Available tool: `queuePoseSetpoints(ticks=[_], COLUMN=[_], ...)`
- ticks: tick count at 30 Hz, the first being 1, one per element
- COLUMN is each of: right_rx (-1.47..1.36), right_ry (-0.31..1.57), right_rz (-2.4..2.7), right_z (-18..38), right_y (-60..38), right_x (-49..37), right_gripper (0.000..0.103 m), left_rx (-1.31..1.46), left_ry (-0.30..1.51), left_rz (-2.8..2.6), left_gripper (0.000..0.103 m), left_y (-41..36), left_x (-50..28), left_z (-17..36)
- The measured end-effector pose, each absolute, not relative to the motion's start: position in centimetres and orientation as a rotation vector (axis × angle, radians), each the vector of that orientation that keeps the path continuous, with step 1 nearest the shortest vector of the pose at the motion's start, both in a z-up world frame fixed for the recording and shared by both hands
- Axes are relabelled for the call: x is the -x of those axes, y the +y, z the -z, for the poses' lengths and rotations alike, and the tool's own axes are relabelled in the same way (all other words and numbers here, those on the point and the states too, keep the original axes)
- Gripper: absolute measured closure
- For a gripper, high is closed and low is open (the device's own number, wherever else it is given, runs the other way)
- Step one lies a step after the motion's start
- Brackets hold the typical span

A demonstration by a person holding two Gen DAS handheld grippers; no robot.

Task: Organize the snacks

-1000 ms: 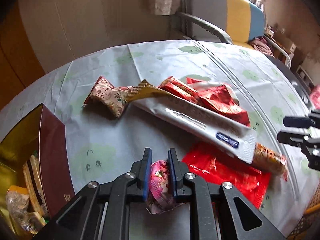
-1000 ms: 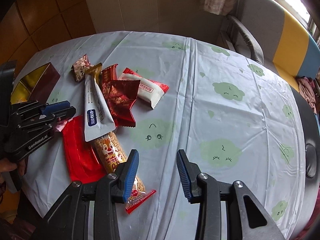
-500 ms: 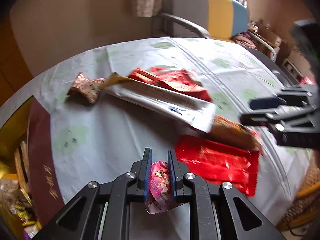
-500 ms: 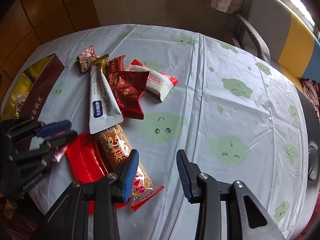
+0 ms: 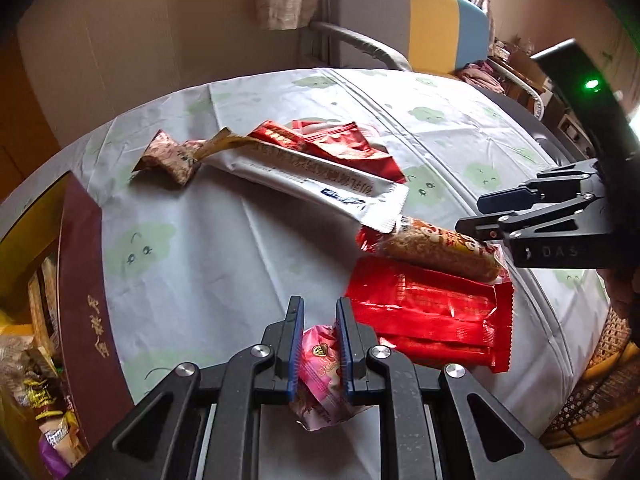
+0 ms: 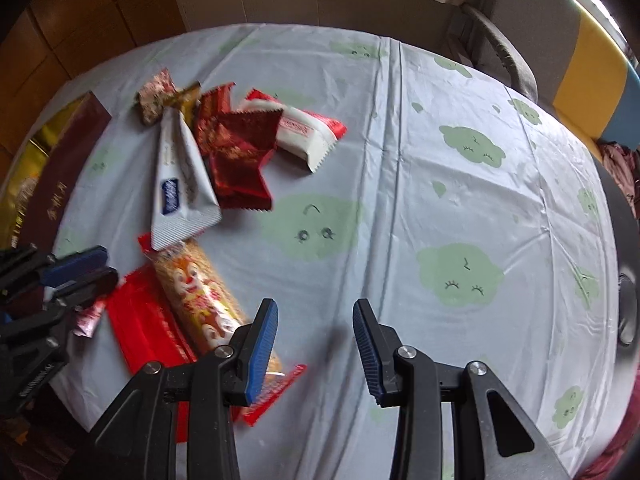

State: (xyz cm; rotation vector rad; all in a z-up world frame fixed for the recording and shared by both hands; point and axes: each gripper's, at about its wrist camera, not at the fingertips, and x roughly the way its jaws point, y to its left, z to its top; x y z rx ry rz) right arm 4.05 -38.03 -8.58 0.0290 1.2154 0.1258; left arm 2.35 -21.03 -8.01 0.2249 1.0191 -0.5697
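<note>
- Left wrist view: left gripper (image 5: 318,344) clamps a pink snack packet (image 5: 320,372) above the table's cloud-print cloth (image 5: 208,256).
- Right gripper (image 6: 314,344) gapes, unloaded, over the cloth beside the biscuit pack (image 6: 196,292).
- Striped sofa (image 5: 424,28) behind the table.

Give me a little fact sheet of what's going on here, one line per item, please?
Setting: round table under a pale cloth with green cloud faces
Left gripper: jaws shut on a pink snack packet
Right gripper: jaws open, empty, beside the squirrel-print snack bar
Flat red packet: lying under the bar
Long white packet: overlapping one end of the bar
Dark red wrappers: beside the white packet
Maroon box: at table edge, snacks inside
</note>
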Motion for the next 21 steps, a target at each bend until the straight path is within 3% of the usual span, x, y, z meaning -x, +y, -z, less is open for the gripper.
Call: queuePoseSetpoints(ticks=[14,15,16,18,21], right_rx=[-0.055,-0.050,-0.045,-0.046,-0.068], right_ry=[1.218,1.219,1.219,1.207,1.169], right_rz=[-0.142,-0.139,-0.138,-0.135,-0.143], right_z=[8.7,8.7,8.7,8.5,7.7], right_y=[-38.7,-38.7,-38.7,-38.7,-38.7], right_x=[-3.9,-3.9,-3.9,-3.8,-3.8], right_gripper=[0.062,0.062,0.062,0.062,0.062], left_rx=[-0.212,-0.210,-0.206,-0.211,-0.191], left_ry=[1.043,1.047,1.051,1.049,1.063], left_rz=[0.544,0.541,0.543,0.525,0.526], left_gripper=[0.082,0.075,0.059,0.039,0.038], left_y=[-20.3,-20.2,-20.1,-19.8,-19.6], left_x=[-2.9,-2.9,-2.9,-3.0,-3.2], left_z=[8.4,8.4,8.3,8.5,8.6])
